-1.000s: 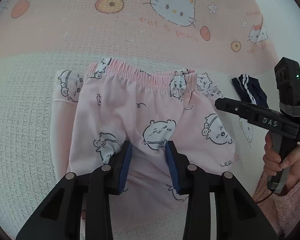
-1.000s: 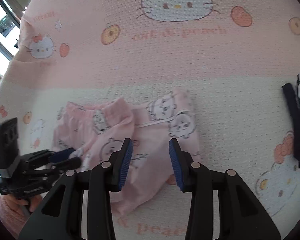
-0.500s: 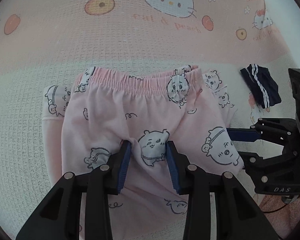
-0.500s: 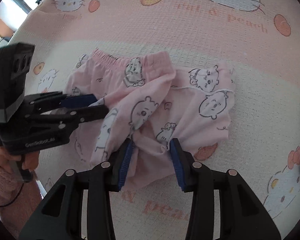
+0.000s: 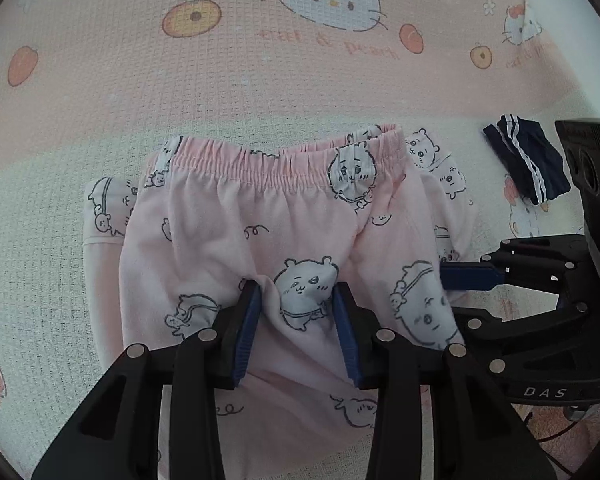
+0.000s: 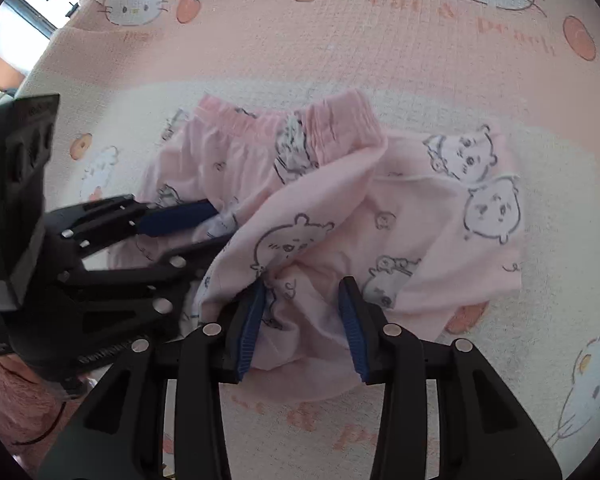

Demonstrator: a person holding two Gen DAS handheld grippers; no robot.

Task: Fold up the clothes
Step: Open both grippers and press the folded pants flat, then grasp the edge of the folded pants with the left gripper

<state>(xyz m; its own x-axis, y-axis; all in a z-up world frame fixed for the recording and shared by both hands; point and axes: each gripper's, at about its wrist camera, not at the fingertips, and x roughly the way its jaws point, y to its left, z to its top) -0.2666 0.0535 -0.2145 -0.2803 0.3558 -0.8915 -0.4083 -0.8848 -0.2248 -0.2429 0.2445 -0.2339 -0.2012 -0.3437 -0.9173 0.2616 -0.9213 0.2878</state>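
Pink pants (image 5: 260,236) printed with cartoon bears lie on a waffle-weave blanket (image 5: 180,80), their gathered waistband on the far side and the legs coming toward us. At the far left of the garment, a second layer of the same pink cloth shows from under the pants' edge.

Moving right, our left gripper (image 5: 296,320) points steeply down at the middle of the pants. Its blue pads (image 5: 248,328) stand apart with a bear print and a raised ridge of fabric between them; the pads touch the cloth at both sides, but we cannot tell whether they truly pinch it.

Further right, our right gripper (image 6: 302,308) sits at the near right edge of the pants, where the fabric is bunched and folded over itself. Its jaws are closing, with a crumpled lump of pink cloth between them and the left pad (image 6: 254,316) pressed into the wrinkles. In the left wrist view this gripper (image 5: 464,280) comes in from the right, one blue pad lying just at the garment's side.

Farthest right, well apart from the pants, a small navy garment (image 5: 528,160) with white stripes rests on the blanket.
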